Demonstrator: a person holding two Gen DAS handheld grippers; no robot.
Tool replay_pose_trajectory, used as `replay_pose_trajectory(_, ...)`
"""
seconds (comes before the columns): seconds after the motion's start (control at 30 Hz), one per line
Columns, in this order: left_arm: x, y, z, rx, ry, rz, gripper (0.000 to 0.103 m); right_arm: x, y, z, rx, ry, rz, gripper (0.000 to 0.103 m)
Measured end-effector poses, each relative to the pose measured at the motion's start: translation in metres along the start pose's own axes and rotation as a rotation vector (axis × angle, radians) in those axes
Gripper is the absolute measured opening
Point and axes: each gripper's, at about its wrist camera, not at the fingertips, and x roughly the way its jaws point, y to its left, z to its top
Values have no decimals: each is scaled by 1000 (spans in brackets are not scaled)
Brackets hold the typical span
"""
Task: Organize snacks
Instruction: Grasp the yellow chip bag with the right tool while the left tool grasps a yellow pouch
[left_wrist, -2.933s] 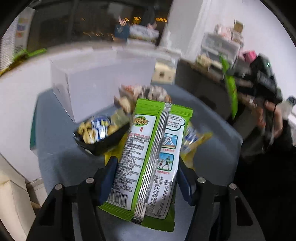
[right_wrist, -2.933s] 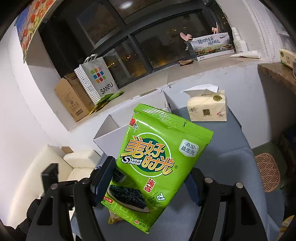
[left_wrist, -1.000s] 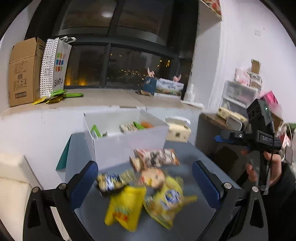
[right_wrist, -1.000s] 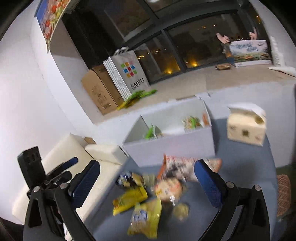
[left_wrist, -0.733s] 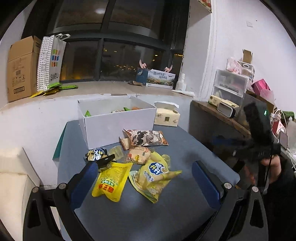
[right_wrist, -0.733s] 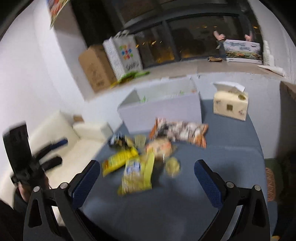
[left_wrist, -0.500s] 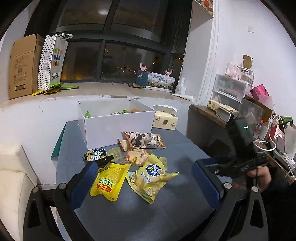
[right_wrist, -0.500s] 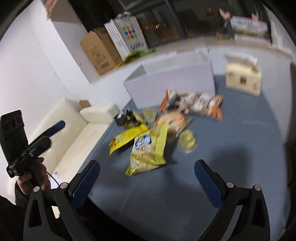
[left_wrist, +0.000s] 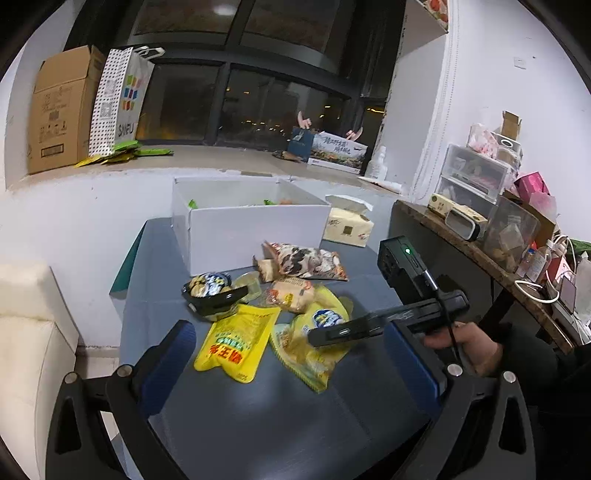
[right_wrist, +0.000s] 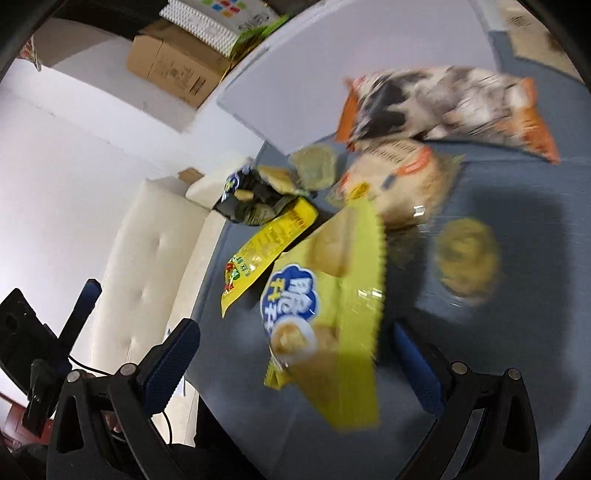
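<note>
Several snacks lie in a loose pile on the grey table (left_wrist: 258, 417). A yellow pouch (left_wrist: 238, 339) lies front left, a yellow bag with a blue logo (left_wrist: 317, 343) beside it, a black bowl snack (left_wrist: 212, 293) behind, and a black-and-white bag with orange ends (left_wrist: 304, 260) near the white box (left_wrist: 243, 225). My left gripper (left_wrist: 291, 365) is open and empty above the table's front. My right gripper (right_wrist: 295, 350) is open and empty, low over the yellow bag with the blue logo (right_wrist: 325, 317); it also shows in the left wrist view (left_wrist: 347, 332).
A tissue pack (left_wrist: 349, 227) stands right of the box. A white sofa (left_wrist: 26, 332) is left of the table, a cluttered wooden shelf (left_wrist: 480, 236) right. A cardboard box (left_wrist: 59, 110) and a paper bag (left_wrist: 118, 99) stand on the window ledge.
Both grippers let go of their green seaweed packs earlier and opened. The right gripper has since dropped down close over the yellow bag. The left gripper has barely moved.
</note>
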Motion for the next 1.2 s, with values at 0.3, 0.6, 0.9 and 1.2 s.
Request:
replay_pose_trajectory(0.3, 25, 13, -16, -17, 77, 7, 103, -22, 15, -21, -77, -137, 26, 35)
replay_pose_trajectory(0.6, 84, 18, -21, 48, 208, 10, 103, -111, 19, -44, -65, -365, 49, 35)
replay_pose_trajectory(0.9, 160, 51, -25, 32, 369, 63, 103, -159, 7, -67, -22, -496, 40, 35)
replay_pose_trajectory(1.2, 137, 40, -34, 48, 334, 66, 54, -158, 1, -73, -9, -489, 32, 35)
